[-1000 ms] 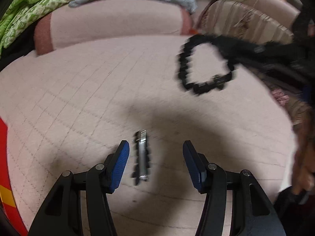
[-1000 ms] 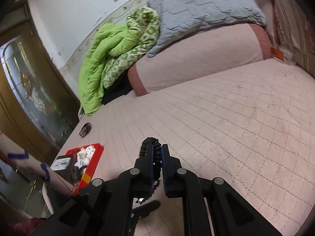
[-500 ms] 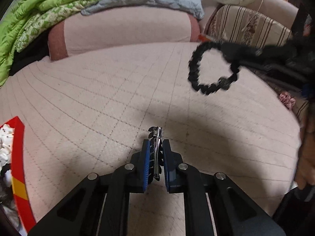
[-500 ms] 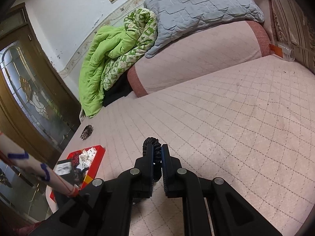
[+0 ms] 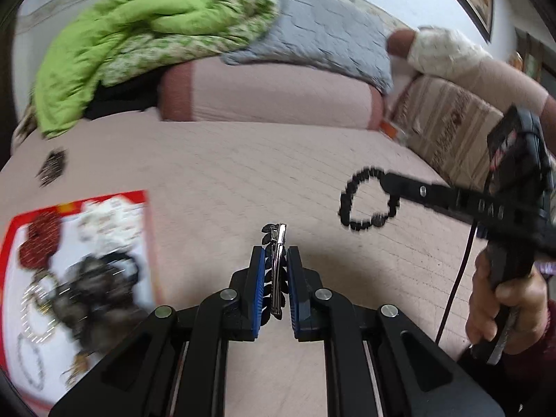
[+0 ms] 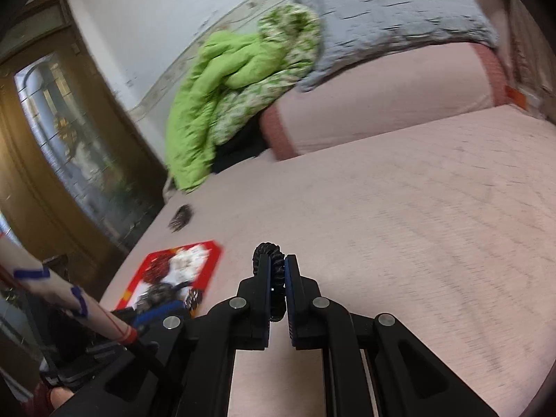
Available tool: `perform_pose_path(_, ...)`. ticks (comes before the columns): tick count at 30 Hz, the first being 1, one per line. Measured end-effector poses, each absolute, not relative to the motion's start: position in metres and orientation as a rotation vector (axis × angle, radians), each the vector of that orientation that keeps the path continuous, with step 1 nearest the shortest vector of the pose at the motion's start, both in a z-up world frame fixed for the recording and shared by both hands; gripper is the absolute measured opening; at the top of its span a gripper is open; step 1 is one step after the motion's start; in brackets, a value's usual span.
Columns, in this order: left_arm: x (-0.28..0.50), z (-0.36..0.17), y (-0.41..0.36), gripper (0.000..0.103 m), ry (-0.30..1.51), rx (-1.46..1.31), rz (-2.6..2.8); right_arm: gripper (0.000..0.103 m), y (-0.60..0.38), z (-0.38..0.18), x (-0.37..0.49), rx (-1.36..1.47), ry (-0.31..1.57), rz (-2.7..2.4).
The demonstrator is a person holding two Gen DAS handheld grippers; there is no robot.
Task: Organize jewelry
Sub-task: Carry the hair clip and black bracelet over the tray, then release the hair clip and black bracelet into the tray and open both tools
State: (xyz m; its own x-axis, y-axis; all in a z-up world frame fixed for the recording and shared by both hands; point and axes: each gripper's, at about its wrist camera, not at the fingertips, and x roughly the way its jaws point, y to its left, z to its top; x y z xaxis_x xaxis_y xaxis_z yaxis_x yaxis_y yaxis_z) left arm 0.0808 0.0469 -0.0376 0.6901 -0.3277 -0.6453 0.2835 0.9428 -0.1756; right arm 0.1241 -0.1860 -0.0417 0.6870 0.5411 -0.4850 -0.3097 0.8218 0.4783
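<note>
My left gripper (image 5: 275, 260) is shut on a black and silver hair clip (image 5: 276, 271) and holds it above the pink quilted bed (image 5: 243, 173). My right gripper (image 6: 277, 271) is shut on a black bead bracelet (image 6: 276, 288); the bracelet also shows in the left wrist view (image 5: 368, 205), hanging as a loop from the right gripper's tips to the right of the clip. A red-rimmed tray (image 5: 139, 197) holding several jewelry pieces lies on the bed at the left; it also shows in the right wrist view (image 6: 212, 253), left of my right gripper.
A small dark comb-like piece (image 5: 52, 166) lies loose on the bed beyond the tray, also in the right wrist view (image 6: 180, 217). A green blanket (image 5: 139, 31), grey quilt (image 5: 323, 34) and pink bolster (image 5: 271, 93) line the far side. A wooden door (image 6: 52, 146) stands left.
My left gripper closed on the hair clip and lifted it off the bed, swinging left so the tray came into view. My right gripper kept hold of the bracelet and moved along.
</note>
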Motion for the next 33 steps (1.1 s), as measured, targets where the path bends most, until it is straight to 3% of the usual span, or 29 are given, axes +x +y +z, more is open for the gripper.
perform_pose_path(8,0.029,-0.027,0.155,0.012,0.709,-0.123,-0.160,0.009,-0.075,-0.047,0.090,0.290,0.729,0.715)
perform_pose_path(16,0.010,-0.054,0.229,0.012,0.755,-0.247,-0.049,0.009,0.006,-0.067,0.077,0.236,0.808,0.809)
perform_pose_path(33,0.035,-0.094,0.242,0.013,0.890,-0.291,0.037,0.011,0.055,-0.114,0.083,0.138,0.933,0.757)
